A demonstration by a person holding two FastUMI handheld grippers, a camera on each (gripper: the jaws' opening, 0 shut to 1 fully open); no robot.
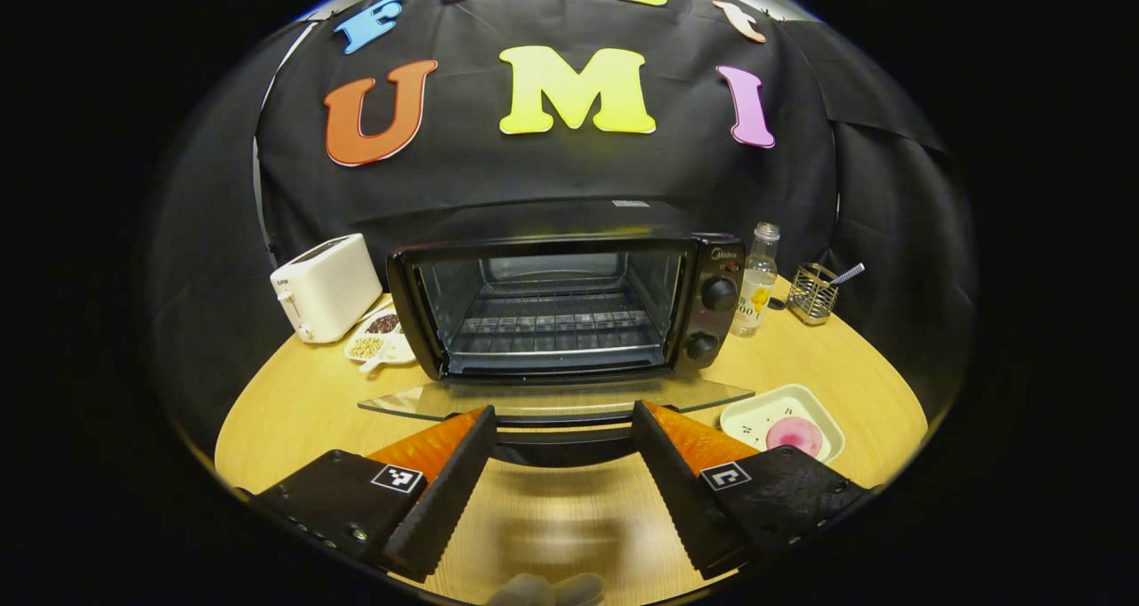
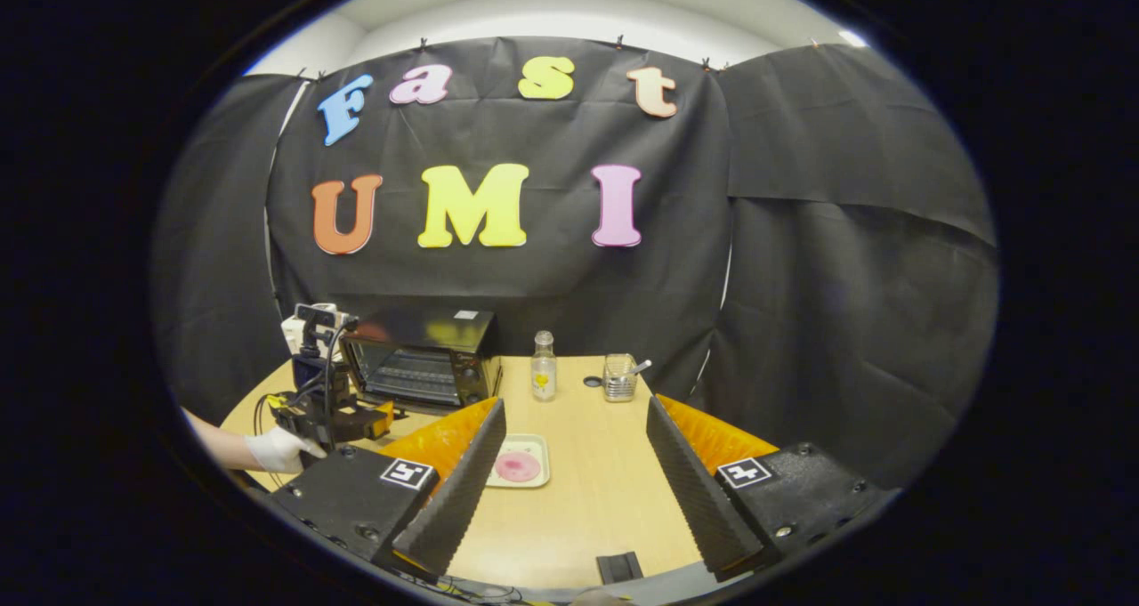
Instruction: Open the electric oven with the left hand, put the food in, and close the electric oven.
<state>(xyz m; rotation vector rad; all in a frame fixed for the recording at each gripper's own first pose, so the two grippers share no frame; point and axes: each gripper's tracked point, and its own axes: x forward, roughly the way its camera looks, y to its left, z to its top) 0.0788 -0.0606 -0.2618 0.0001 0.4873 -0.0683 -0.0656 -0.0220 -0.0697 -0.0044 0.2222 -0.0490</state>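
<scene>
Oven (image 1: pixel 561 308) door's down; your left tool (image 1: pixel 562 428) probably hangs released by it. Right tool (image 2: pixel 577 464) released; food (image 2: pixel 518 465) could slide off its tray (image 2: pixel 537 447).

The electric oven (image 1: pixel 556 308) carries a brand mark at the upper right of its front, above the knobs, too small to read. The toaster (image 1: pixel 326 286) at left bears a small mark, likewise illegible. The bottle (image 1: pixel 756 281) label is unreadable.
</scene>
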